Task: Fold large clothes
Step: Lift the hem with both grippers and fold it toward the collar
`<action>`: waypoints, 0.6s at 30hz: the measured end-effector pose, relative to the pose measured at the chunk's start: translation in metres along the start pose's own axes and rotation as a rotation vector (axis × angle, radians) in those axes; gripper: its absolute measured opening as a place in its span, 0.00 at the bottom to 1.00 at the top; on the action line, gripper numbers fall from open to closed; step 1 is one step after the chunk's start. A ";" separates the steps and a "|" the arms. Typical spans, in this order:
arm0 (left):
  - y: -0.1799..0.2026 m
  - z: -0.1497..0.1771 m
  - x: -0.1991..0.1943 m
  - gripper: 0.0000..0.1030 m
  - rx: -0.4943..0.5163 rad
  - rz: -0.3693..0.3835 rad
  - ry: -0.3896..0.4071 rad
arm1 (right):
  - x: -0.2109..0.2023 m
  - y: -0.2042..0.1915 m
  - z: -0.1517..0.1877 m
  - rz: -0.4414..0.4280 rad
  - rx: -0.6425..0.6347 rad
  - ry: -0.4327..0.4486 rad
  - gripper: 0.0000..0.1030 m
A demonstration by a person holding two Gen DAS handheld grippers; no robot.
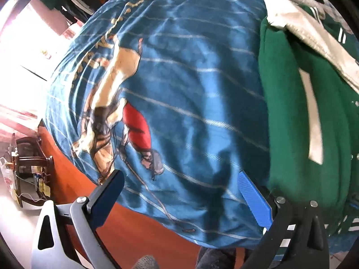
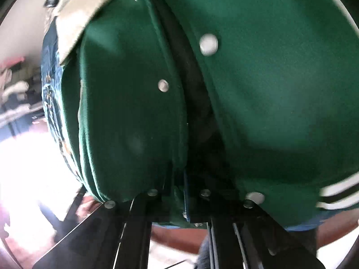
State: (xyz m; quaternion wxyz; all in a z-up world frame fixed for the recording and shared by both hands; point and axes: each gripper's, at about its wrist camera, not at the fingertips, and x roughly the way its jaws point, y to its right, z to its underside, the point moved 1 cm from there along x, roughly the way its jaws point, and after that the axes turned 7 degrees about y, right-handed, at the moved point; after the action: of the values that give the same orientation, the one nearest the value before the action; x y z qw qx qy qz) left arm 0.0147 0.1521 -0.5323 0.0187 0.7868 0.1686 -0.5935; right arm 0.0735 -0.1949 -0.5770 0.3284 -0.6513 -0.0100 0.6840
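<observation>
A green varsity jacket [image 1: 298, 116] with a cream sleeve [image 1: 314, 27] and white snaps lies on a blue blanket [image 1: 190, 85] with a printed figure. My left gripper [image 1: 179, 192] is open and empty above the blanket, just left of the jacket's edge. In the right wrist view the jacket [image 2: 269, 89] fills the frame. Its open front placket with snaps [image 2: 208, 44] runs down into my right gripper [image 2: 186, 192], whose jaws are shut on the jacket's front edge near the hem. The striped rib hem [image 2: 334, 197] shows at the lower right.
The blanket covers a surface over an orange-brown floor [image 1: 134, 228]. A dark wooden chair with clutter [image 1: 29, 168] stands at the left. Bright window light washes out the left side of both views.
</observation>
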 end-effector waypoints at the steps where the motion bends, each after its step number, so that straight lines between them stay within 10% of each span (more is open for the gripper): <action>1: 0.002 -0.001 -0.004 1.00 0.002 -0.001 0.003 | -0.011 -0.001 0.000 0.018 -0.006 0.034 0.07; 4: 0.006 -0.004 -0.010 1.00 0.014 -0.014 0.007 | -0.025 0.006 -0.006 0.067 0.006 0.079 0.07; 10: 0.039 -0.004 -0.024 1.00 0.091 -0.036 0.033 | 0.011 0.010 -0.029 0.048 0.058 -0.120 0.15; 18: 0.118 0.014 -0.024 1.00 0.424 -0.242 0.246 | -0.038 -0.028 -0.042 -0.059 -0.104 0.093 0.20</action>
State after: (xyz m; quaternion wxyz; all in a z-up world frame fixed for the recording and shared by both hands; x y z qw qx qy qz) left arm 0.0303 0.0316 -0.5336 -0.2378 0.8134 0.1343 -0.5135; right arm 0.1212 -0.2080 -0.5370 0.3142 -0.6981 -0.0496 0.6415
